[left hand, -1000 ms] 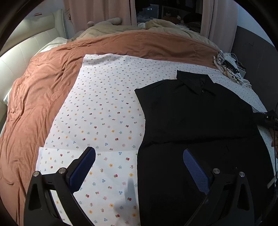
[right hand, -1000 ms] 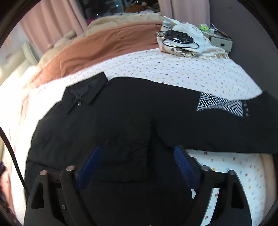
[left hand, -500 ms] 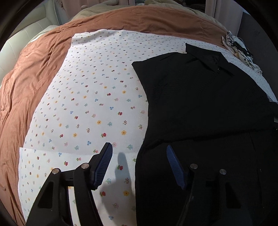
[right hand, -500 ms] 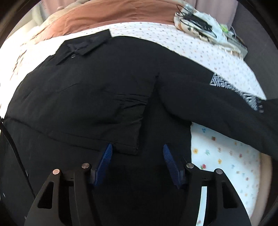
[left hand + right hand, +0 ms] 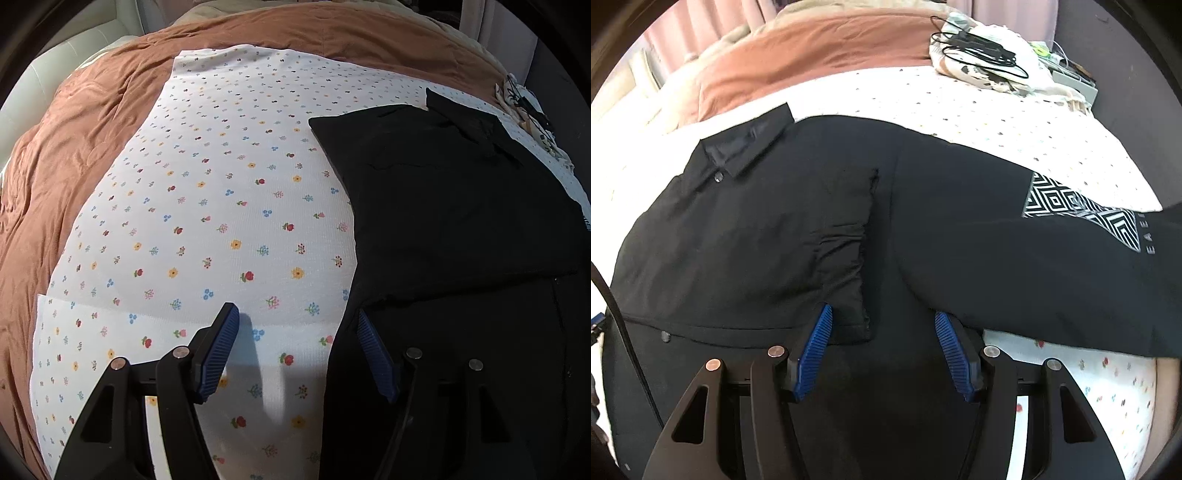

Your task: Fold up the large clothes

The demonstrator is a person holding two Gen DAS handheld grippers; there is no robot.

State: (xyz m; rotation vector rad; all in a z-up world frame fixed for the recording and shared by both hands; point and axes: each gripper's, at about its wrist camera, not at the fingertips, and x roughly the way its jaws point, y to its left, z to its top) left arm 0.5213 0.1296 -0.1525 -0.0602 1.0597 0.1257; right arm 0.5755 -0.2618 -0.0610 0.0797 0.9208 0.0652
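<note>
A large black collared jacket [image 5: 461,221] lies flat on the flowered sheet [image 5: 221,221], collar at the far end. Its left sleeve is folded across the body; its right sleeve [image 5: 1052,251], with a black-and-white diamond patch [image 5: 1075,210], lies stretched out to the right. My left gripper [image 5: 295,325] is open low over the jacket's left edge, one finger over the sheet, one over the black cloth. My right gripper [image 5: 882,317] is open low over the body, straddling the folded sleeve's cuff corner [image 5: 857,317] and the right sleeve's underarm. Neither holds anything.
A brown duvet [image 5: 74,166] covers the bed's far and left sides. A pile of light cloth with black cables [image 5: 982,55] sits at the far right corner. The bed's right edge [image 5: 1156,387] is close. A black cable [image 5: 613,306] hangs at left.
Both grippers have moved down and closer to the jacket. Their jaws have narrowed from wide open to partly open. The jacket has not moved.
</note>
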